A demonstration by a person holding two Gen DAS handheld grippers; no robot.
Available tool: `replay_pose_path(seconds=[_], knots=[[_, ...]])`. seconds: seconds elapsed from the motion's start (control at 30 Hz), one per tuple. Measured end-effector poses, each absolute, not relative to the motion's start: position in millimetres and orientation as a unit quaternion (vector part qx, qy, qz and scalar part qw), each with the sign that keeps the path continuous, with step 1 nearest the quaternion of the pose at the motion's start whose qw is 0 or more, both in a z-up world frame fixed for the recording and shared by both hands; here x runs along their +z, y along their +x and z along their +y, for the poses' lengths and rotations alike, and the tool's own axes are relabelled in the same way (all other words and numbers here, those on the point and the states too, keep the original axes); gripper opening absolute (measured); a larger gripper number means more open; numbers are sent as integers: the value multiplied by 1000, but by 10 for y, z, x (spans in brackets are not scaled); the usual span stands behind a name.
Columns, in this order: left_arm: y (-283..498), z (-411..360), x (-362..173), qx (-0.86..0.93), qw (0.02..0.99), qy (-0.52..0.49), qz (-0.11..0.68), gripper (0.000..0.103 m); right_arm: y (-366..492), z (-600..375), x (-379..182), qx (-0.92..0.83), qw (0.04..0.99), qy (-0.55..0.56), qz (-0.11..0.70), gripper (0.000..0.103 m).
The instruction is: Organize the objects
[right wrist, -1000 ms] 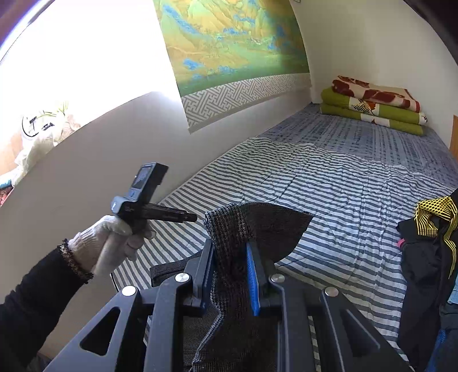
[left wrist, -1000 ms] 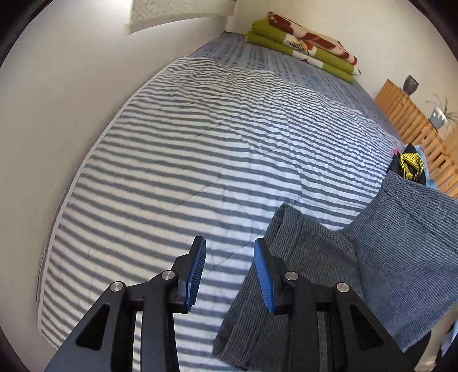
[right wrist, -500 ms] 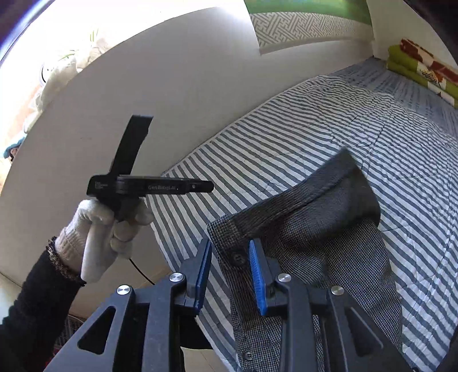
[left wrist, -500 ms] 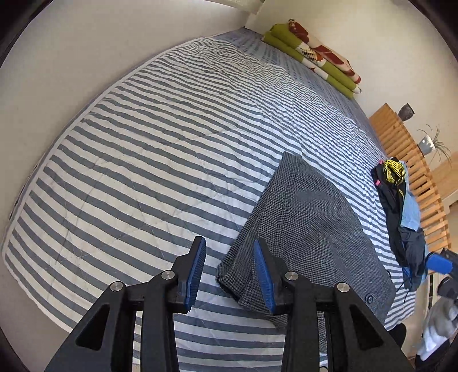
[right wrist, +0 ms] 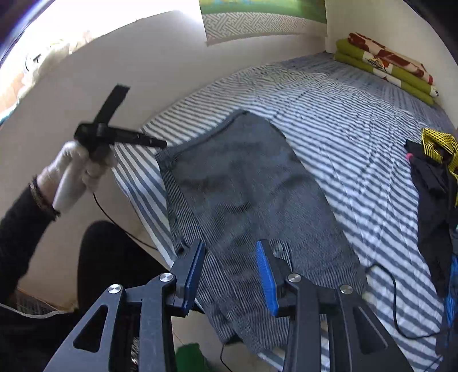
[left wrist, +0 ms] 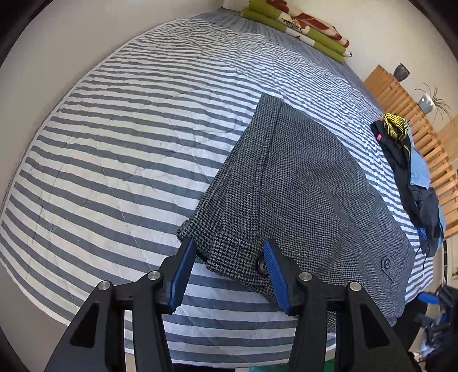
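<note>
Grey houndstooth trousers (left wrist: 300, 177) lie folded flat on the striped bed (left wrist: 114, 148), waistband at the near edge. My left gripper (left wrist: 229, 246) hovers low over the waistband's left corner. Its jaws are opening, the cloth corner lies between them, and the pads do not press it. In the right wrist view the trousers (right wrist: 243, 186) stretch away under my right gripper (right wrist: 230, 249). Its jaws are opening too, with nothing gripped. A gloved hand (right wrist: 77, 166) holds the left gripper (right wrist: 154, 142) over the far waistband corner.
A folded green and red blanket (left wrist: 297, 25) lies at the bed's far end. A heap of dark clothes with a yellow-black piece (right wrist: 435, 177) sits on the right, by a wooden slatted frame (left wrist: 415, 128). A black cable (right wrist: 395, 300) crosses the near right of the bed. A white wall runs along the left.
The right gripper let go of the trousers, which dropped from hanging to lying flat. Both grippers sank towards the bed. The left jaws spread wider around the waistband corner.
</note>
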State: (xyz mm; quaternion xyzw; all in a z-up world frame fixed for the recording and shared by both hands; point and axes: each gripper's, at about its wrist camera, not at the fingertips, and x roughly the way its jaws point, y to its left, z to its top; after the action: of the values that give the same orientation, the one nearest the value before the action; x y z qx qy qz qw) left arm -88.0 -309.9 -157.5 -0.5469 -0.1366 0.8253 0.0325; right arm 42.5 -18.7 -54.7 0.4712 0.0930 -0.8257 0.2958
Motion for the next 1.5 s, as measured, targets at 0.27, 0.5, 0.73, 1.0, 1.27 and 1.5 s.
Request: replay_pose_path(seconds=[0.27, 0.5, 0.73, 1.0, 1.27, 1.5], knots=[[-787, -3168, -1556, 823, 22, -541, -171, 53, 841, -265, -998, -809, 286, 468, 212, 37], [-811, -3043, -1612, 816, -1, -558, -150, 32, 904, -273, -1203, -792, 288, 463, 275, 37], [-789, -3009, -1426, 828, -8, -543, -136, 13, 1031, -323, -1221, -782, 297, 439, 327, 36], [-872, -2938, -1319, 835, -11, -535, -130, 11, 991, -113, -1064, -790, 318, 441, 285, 22], [-850, -2961, -1329, 833, -14, -536, -138, 11, 795, -20, -973, -798, 324, 466, 205, 27], [-843, -2994, -1281, 832, -11, -535, -145, 11, 787, -230, -1224, -784, 314, 468, 259, 36]])
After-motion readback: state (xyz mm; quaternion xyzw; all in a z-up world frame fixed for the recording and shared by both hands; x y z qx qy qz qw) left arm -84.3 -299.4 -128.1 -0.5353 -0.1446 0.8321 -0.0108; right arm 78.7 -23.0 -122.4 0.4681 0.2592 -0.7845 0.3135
